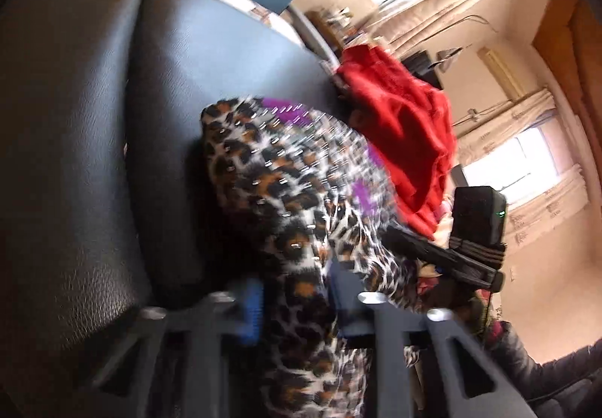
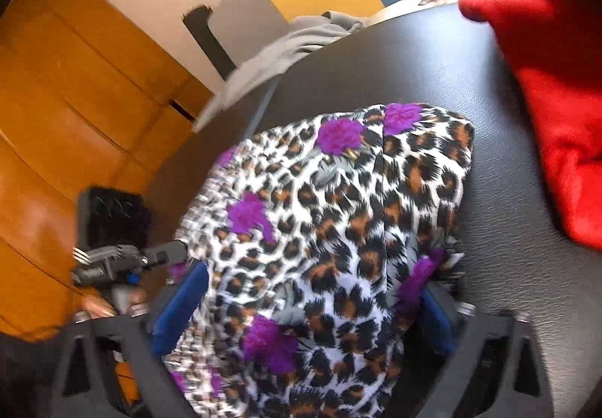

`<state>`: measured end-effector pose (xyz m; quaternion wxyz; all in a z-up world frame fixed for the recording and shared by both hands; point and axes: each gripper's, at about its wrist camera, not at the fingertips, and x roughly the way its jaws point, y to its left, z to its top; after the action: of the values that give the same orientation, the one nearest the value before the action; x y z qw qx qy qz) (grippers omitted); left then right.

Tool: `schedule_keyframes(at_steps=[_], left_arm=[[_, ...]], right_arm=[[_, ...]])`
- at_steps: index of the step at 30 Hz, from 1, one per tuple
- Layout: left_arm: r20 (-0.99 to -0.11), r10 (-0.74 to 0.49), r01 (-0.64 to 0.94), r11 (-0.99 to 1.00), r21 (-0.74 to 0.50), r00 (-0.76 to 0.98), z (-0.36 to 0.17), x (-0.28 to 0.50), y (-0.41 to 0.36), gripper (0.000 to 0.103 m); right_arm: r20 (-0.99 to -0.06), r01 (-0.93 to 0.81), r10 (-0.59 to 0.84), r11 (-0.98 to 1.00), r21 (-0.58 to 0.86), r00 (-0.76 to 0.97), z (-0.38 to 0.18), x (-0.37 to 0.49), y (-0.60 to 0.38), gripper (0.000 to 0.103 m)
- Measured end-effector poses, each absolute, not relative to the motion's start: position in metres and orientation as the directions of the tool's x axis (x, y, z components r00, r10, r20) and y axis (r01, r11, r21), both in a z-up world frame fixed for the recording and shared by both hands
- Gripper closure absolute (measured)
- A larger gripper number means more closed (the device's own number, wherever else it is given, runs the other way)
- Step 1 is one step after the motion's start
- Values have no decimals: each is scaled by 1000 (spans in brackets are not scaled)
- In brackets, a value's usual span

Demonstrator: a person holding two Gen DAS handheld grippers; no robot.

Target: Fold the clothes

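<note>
Patterned garment (image 2: 338,215) lies on the sofa (image 2: 451,79), beside another garment (image 2: 545,79).

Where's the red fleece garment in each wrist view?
Left wrist: red fleece garment right of centre, beyond the leopard-print purple-flowered cloth.
Right wrist: top-right corner, right of that cloth.
Shared landmark: black leather cushion under both.

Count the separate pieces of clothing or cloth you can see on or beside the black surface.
3: the leopard-print garment between both grippers, a red garment at the far right, a grey cloth over the far edge. More may be hidden.
</note>
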<state>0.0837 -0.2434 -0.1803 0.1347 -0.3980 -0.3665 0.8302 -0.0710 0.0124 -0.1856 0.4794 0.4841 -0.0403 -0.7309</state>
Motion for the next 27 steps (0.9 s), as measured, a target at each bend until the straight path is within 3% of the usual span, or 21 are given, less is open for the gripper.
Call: schedule_keyframes(at_steps=[1,9,18,20,27], left_arm=[[-563,515,76,-691,-719,-646,-182,84,-243,80],[-532,369,133,-715,-687,-762,-145,150,-263,82],[-453,-105,394,-687,-611,-885,-77,322,-355,82],[-419,-247,468,-661,-587,-874,-57,366,-380,82],[-364,-579,671,-506,-543,-730,-13,467,-463,82]], right_arm=[[-678,654,-731,-549,520,-75,-186,-72,15,75],[-655,703,-755,-452,549,26,-170,-58,-29,77],[-559,826,-743,-14,563,368,-126,28,-242,77],[-535,829,-722,95,551,439,-108,59,-300,77],[-487,798,-644,371,474,589,-42,170,-484,77]])
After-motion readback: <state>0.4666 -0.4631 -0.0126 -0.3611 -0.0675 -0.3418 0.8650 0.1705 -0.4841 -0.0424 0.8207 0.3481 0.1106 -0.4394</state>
